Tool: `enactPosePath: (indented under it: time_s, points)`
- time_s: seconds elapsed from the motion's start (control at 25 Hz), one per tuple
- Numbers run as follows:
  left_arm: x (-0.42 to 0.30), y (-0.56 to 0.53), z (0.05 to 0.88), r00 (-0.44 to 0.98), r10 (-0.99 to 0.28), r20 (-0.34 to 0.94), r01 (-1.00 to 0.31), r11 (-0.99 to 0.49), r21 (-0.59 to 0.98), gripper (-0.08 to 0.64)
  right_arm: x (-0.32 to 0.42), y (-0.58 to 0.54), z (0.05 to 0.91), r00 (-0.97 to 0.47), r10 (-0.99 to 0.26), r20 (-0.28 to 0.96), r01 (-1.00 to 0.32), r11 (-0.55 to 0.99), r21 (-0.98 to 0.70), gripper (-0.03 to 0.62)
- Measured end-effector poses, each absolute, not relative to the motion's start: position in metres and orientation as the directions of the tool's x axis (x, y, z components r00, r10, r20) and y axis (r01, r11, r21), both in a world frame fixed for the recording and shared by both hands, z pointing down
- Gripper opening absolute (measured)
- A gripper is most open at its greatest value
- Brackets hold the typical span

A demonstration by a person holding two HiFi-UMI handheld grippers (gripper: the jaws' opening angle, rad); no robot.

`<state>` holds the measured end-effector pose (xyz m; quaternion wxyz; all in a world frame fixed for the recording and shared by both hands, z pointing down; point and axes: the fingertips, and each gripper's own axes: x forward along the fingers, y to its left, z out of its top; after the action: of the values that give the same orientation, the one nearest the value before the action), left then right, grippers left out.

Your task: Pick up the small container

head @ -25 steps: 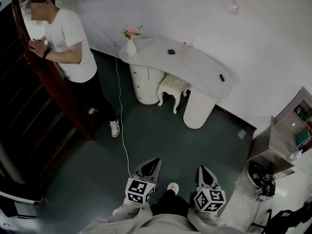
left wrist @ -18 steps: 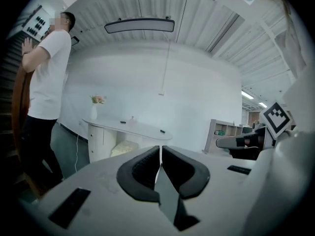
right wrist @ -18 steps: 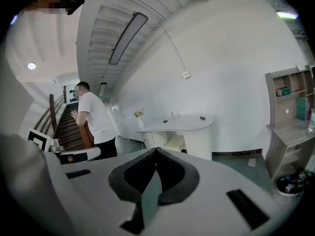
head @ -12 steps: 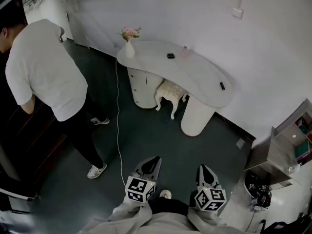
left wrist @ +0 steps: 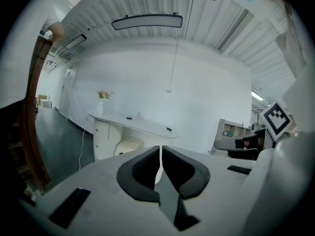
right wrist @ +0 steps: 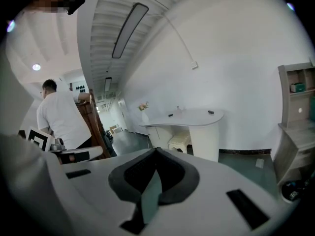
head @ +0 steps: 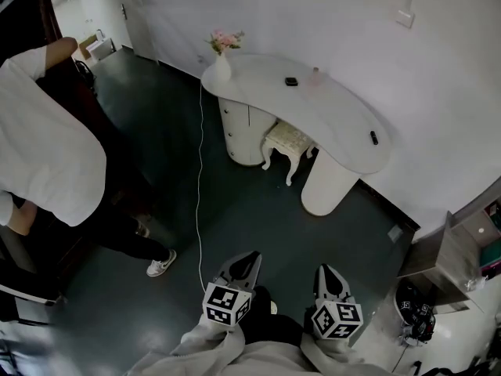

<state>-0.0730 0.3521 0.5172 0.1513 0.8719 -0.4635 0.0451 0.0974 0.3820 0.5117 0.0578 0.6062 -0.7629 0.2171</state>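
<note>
Both grippers are hanging low in front of the person, side by side over the dark floor (head: pixel 258 202). The left gripper (head: pixel 249 257) is showing its jaws pressed together, with only a hairline slit between the pads and nothing in it. The right gripper (head: pixel 326 271) is matching it, jaws meeting tip to tip and carrying nothing. Well ahead of both tools the white curved desk (head: pixel 344 120) is standing against the wall. On its far edge what looks like the small pale container (head: pixel 315 74) is sitting upright, more in line with the right gripper than the left and nowhere near either one. Just to the container's left a small dark object (head: pixel 291 81) is lying on the desktop, and another dark item (head: pixel 373 138) is lying out toward the desk's right end. At the desk's left end, ahead of the left gripper, a white vase of pink flowers (head: pixel 223 61) is standing. An ornate white stool (head: pixel 286 139) is sitting tucked under the desk. A white cable (head: pixel 200 194) is running across the floor from the desk's left end down toward the left gripper. Off to the left of the left gripper, well apart, a person in a white shirt (head: pixel 47 163) is bending over. To the right of the right gripper a shelf unit (head: pixel 458 249) is showing at the edge.
</note>
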Motion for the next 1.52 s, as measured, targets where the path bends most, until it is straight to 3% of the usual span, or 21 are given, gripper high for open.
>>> enactPosePath:
  time_s: [0.88, 1.52]
  points:
    - [-0.068, 0.299, 0.531, 0.568, -0.779, 0.265, -0.823, -0.525, 0.218, 0.026, 0.097, 0.332, 0.525, -0.271, -0.884, 0.380, -0.945, 0.168, -0.281, 0.051]
    - [-0.074, 0.155, 0.516, 0.581, -0.775, 0.248, -0.814, -0.550, 0.186, 0.026, 0.095, 0.202, 0.514, -0.239, -0.904, 0.356, -0.951, 0.143, -0.274, 0.051]
